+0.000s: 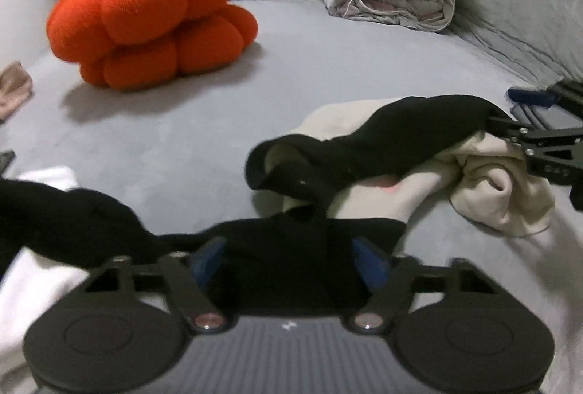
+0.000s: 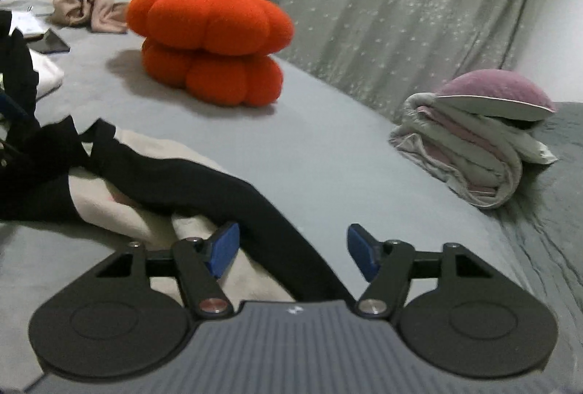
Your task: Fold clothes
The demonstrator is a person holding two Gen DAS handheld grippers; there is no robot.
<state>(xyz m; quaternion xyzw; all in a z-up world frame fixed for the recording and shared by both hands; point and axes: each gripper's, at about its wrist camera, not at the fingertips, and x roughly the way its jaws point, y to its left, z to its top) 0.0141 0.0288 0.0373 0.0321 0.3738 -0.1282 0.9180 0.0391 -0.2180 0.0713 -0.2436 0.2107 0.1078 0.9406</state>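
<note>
Grey sheet [image 2: 328, 146]: bare between clothes and orange pumpkin cushion [image 2: 211, 44].
Black garment [image 2: 189, 186]: long, rumpled, draped over cream garment [image 1: 503, 197] (mid-bed).
Left gripper [image 1: 291, 259]: jaws apart, black cloth between, grip unclear.
Right gripper [image 2: 293, 248]: jaws apart, pads clear of cloth.
Folded bedding [image 2: 466, 157]: by curtain.

A grey bed [image 2: 328, 146] carries an orange pumpkin cushion [image 2: 211, 44], folded bedding [image 2: 462, 160] and loose clothes [image 1: 400, 153].

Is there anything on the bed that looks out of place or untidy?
Yes. A black garment lies twisted and unfolded across a crumpled cream garment in the middle of the bed. A beige cloth lies bunched near the far edge, beyond the orange pumpkin cushion.
</note>
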